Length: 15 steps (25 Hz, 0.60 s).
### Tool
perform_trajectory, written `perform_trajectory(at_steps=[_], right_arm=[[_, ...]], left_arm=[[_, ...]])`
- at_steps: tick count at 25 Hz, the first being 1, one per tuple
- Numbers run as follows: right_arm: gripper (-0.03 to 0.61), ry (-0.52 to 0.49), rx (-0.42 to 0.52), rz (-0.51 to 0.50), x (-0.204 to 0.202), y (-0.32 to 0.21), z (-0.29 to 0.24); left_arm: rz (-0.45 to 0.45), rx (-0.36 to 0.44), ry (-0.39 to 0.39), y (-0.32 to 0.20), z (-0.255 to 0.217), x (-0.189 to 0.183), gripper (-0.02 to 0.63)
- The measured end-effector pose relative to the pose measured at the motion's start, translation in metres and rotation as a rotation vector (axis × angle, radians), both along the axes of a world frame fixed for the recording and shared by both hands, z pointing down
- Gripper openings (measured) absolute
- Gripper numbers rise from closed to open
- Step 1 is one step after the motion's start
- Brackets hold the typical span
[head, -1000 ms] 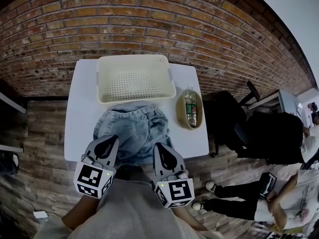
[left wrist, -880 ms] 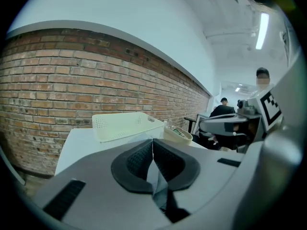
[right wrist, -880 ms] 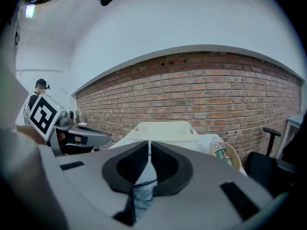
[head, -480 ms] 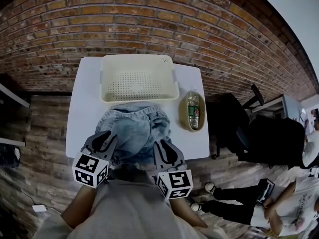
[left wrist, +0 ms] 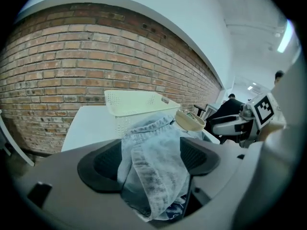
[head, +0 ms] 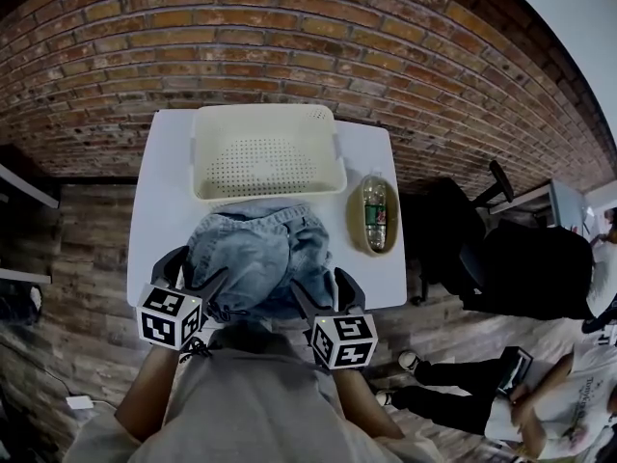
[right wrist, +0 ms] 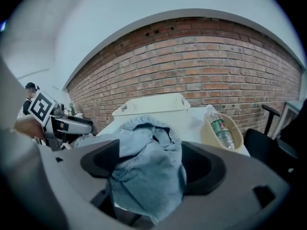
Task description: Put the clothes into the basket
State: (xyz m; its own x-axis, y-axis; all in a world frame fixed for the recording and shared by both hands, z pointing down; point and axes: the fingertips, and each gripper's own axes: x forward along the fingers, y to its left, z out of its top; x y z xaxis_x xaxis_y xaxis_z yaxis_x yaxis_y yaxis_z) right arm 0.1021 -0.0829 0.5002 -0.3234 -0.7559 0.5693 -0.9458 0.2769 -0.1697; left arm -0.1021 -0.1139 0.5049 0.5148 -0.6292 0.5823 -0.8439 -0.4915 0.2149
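**A:** Where do we have the denim garment (head: 253,263)?

**B:** We have it bunched on the near part of the white worktop (head: 159,210), just in front of the cream basket (head: 265,116). Its far edge reaches the basket's near wall, and none of it is inside.

**A:** And our grippers?

**B:** We hold the left gripper (head: 196,270) at the garment's near left side and the right gripper (head: 325,289) at its near right side. Both sets of jaws have just been opening and now stand apart. In each gripper view we see a fold of denim draped between the jaws, not clamped.

**A:** What do we see further out?

**B:** To the right of the basket we see a tan oval bowl (head: 353,225) on the worktop, with a plastic bottle (head: 371,210) lying in it. Behind the worktop we see a brick wall (head: 289,37).
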Motion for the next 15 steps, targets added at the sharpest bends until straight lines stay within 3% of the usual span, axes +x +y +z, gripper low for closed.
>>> perform_trajectory(at_steps=[8, 15], right_arm=[[0.511, -0.05, -0.123, 0.007, 0.006, -0.005, 0.033], [0.523, -0.035, -0.198, 0.003, 0.01, -0.014, 0.053]], left_arm=[[0.035, -0.099, 0.012, -0.005, 0.028, -0.006, 0.46], [0.044, -0.189, 0.01, -0.01, 0.052, -0.015, 0.47]])
